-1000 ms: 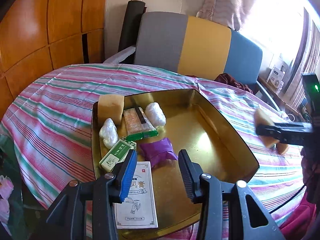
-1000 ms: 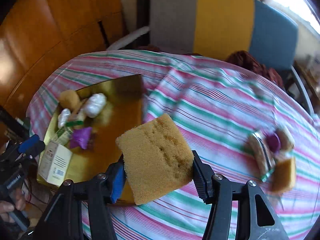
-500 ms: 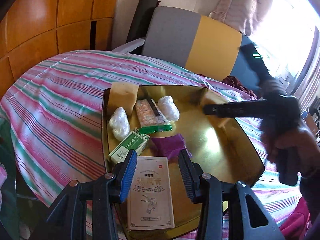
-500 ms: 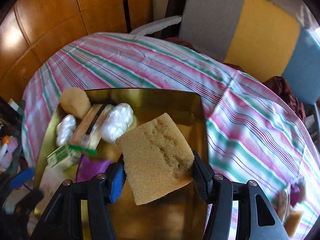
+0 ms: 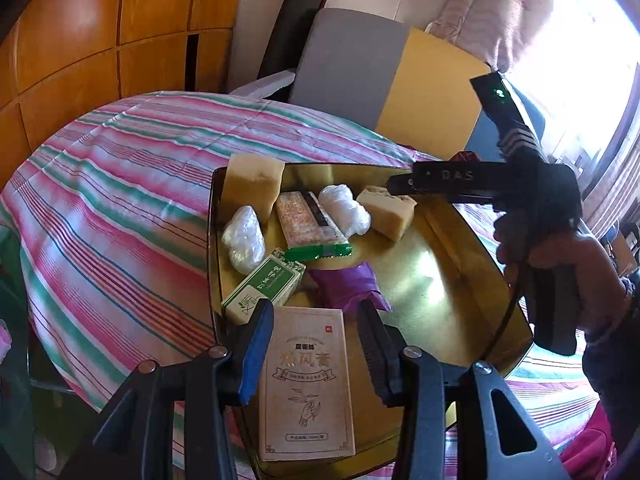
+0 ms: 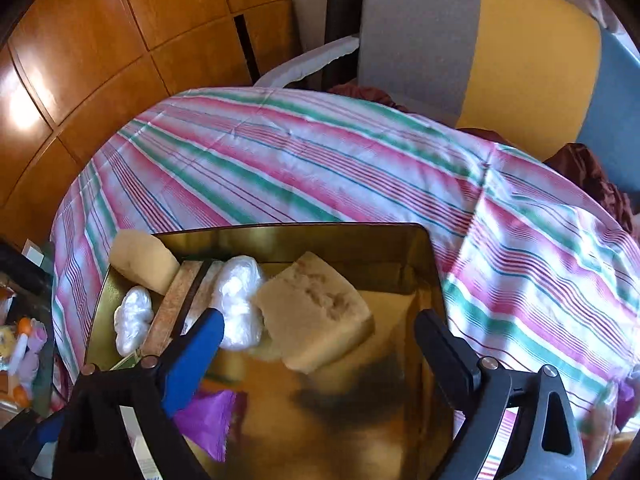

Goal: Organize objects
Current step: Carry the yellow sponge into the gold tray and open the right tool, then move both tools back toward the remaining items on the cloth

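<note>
Sponge just dropped: the sponge block (image 6: 316, 312) lies in the gold tray (image 6: 424, 264), tilted, its corner touching the white plastic bundle (image 6: 240, 304) at its 9 o'clock.
Bearing from right gripper: the block sits at 12 o'clock of the right gripper (image 6: 320, 344), just beyond the fingertips, long axis running roughly 10 to 4.
Right gripper state: jaws opening, spread wide; neither pad presses the block, which rests free on the tray floor.
Left gripper state: the left gripper (image 5: 316, 344) hangs part-open over the beige box (image 5: 308, 384); the box lies flat between the pads, and I cannot tell whether they touch it.
Nearer hand: the right, by my judgement; the block lies at about 1 o'clock of the left, well apart.
Next call: likely lift the right clear for items off the striped cloth (image 6: 320, 160).
</note>
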A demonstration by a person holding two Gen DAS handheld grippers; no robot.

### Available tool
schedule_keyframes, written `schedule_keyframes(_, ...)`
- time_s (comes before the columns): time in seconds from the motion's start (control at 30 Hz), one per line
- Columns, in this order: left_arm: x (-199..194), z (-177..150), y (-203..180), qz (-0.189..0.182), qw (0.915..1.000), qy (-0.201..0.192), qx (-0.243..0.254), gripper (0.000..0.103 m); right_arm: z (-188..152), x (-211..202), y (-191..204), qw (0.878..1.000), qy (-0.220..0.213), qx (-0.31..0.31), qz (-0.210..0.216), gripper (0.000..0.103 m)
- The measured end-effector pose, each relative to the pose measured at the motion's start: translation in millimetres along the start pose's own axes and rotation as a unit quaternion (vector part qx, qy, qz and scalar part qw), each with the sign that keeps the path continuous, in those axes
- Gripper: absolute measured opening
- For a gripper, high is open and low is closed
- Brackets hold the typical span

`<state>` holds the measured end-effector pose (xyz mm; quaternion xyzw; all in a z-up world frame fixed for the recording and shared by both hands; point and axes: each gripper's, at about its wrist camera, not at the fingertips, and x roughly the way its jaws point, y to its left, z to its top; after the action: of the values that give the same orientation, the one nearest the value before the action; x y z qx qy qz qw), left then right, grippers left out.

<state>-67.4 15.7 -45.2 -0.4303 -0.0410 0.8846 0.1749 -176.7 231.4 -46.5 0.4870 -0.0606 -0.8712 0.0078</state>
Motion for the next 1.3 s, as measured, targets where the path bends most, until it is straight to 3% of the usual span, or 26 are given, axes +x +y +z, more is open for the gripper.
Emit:
schedule_keyframes(0.6, -24.9, -6.1, -29.2, -0.003, 0.999, -0.021, 0.04, 0.043, -89.1, -97.3, -33.2, 0.998, -0.063, 0.032, 0.005, 0.099)
schedule_keyframes(0.77, -29.9, -8.9, -41.1, -0.008, 0.998, -0.024, 0.057, 0.043, -121.3, -119.8, -62.8, 0.996, -0.07, 0.05, -0.021, 0.099)
schedule_keyframes(0.97, -31.8, -12.1, -59.8, -0.014, 0.9964, -0.021, 0.081, 0.043, -155.4, -146.6, -125.3, 0.99, -0.069, 0.096, -0.083, 0.099)
schedule_keyframes(1.13, -30.3, -15.0, -78.1, -0.018, 0.9944, -0.016, 0.103, 0.043, -184.4, -167.5, -194.4, 0.974, -0.071, 0.151, -0.152, 0.099)
schedule_keyframes(1.3, -27.7, -17.4, -102.5, -0.024, 0.991, -0.011, 0.131, 0.043, -226.3, -178.7, -266.7, 0.938, -0.082, 0.266, -0.206, 0.099)
